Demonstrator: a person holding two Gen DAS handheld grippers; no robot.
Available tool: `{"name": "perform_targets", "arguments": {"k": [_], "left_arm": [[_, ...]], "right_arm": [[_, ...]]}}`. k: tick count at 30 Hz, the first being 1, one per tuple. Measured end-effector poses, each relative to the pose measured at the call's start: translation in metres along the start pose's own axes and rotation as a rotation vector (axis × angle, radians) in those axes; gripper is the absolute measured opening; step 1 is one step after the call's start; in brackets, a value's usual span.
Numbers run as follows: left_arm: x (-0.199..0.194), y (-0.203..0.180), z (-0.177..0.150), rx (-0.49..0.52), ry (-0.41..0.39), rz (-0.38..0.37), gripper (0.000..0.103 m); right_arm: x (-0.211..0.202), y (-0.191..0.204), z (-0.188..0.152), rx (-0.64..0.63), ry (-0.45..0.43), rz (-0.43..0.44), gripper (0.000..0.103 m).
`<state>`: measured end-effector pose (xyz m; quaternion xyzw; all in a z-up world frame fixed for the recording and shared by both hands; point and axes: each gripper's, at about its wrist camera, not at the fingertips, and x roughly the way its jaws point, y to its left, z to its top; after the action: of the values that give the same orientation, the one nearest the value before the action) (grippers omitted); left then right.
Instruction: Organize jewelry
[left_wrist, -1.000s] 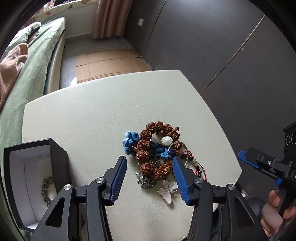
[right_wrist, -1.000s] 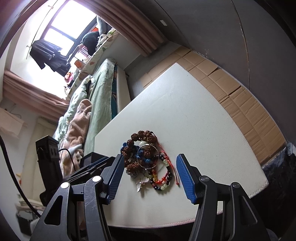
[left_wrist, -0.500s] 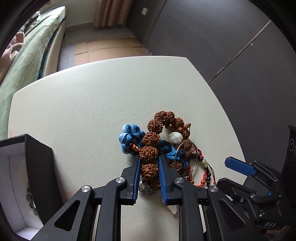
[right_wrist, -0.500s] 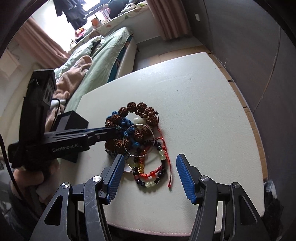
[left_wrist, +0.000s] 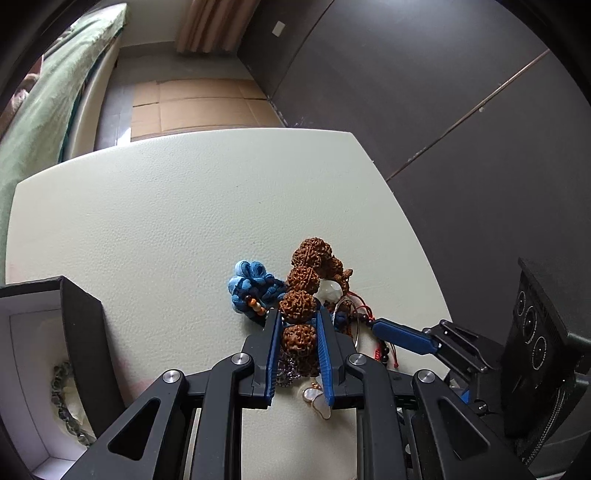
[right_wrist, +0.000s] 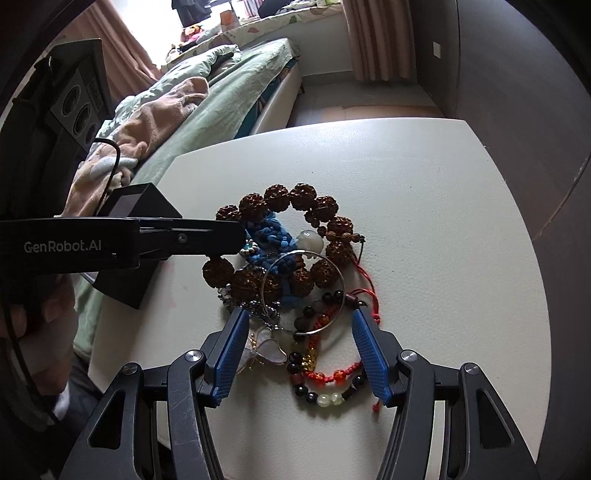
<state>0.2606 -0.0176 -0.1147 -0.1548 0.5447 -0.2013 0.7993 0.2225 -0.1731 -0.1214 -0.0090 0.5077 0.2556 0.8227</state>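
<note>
Jewelry pile (right_wrist: 291, 280) near the right front part of the white bench (left_wrist: 177, 221); open black gift box (left_wrist: 48, 354) at the left edge, one dark beaded bracelet (left_wrist: 64, 402) already inside.

Left gripper (left_wrist: 298, 325): jaws closed on the brown rudraksha-seed bracelet (left_wrist: 301, 295), pads pressing one large seed from both sides. Remainder of the loop draped up and away over the pile, partly tilted off the bench.

Right gripper (right_wrist: 297, 350): jaws apart, gripping nothing, straddling the near side of the pile above the thin metal bangle (right_wrist: 303, 291), the butterfly pendant (right_wrist: 266, 350) and the red-cord bead bracelet (right_wrist: 325, 380).

Step in hand, as judged: separation of the seed bracelet from the tangle for transfer to the box.

Procedure for a clean lift:
- Maintain firm pad pressure on the seed; rounded, ridged surface, likely to roll out under a loose hold.
- Raise slowly and vertically. Blue knotted cord piece (left_wrist: 251, 288) and bangle overlapping the loop; probable snag points.
- Lower the right jaws onto the remaining items as a hold-down, or pinch the bangle, to prevent drag across the bench.
- Pause on any sign of a second piece rising; shake free before travel.
- Carry left, then release low inside the box beside the bracelet already there.
</note>
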Motion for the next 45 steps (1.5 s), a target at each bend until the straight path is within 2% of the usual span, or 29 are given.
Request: {"name": "perform_targets", "arguments": {"k": [7,12,14,15,22,35,45], "left_arm": [[0.001,0.007,0.009,-0.014,0.003,-0.019,0.020],[0.003,0.016,0.014,-0.040,0.005,-0.027,0.020],[0.004,0.019,0.015,-0.049,0.009,-0.029,0.020],[0.005,0.020,0.015,-0.051,0.010,-0.027,0.019],[0.000,0.015,0.015,-0.047,-0.002,-0.025,0.019],[-0.070,0.003,0.005,-0.039,-0.150,-0.080,0.019],[-0.140,0.010,-0.012,-0.049,-0.299,-0.063,0.019]], "right_arm": [[0.014,0.001,0.005,-0.007,0.013,0.038,0.059],[0.017,0.000,0.011,-0.020,-0.013,0.058,0.059],[0.018,-0.001,0.011,-0.017,-0.015,0.074,0.057],[0.018,-0.001,0.011,-0.015,-0.016,0.075,0.050],[0.001,0.003,0.011,-0.013,-0.041,0.100,0.050],[-0.044,0.022,0.013,0.014,-0.136,0.111,0.050],[-0.061,0.044,0.017,0.043,-0.228,0.171,0.050]]}}
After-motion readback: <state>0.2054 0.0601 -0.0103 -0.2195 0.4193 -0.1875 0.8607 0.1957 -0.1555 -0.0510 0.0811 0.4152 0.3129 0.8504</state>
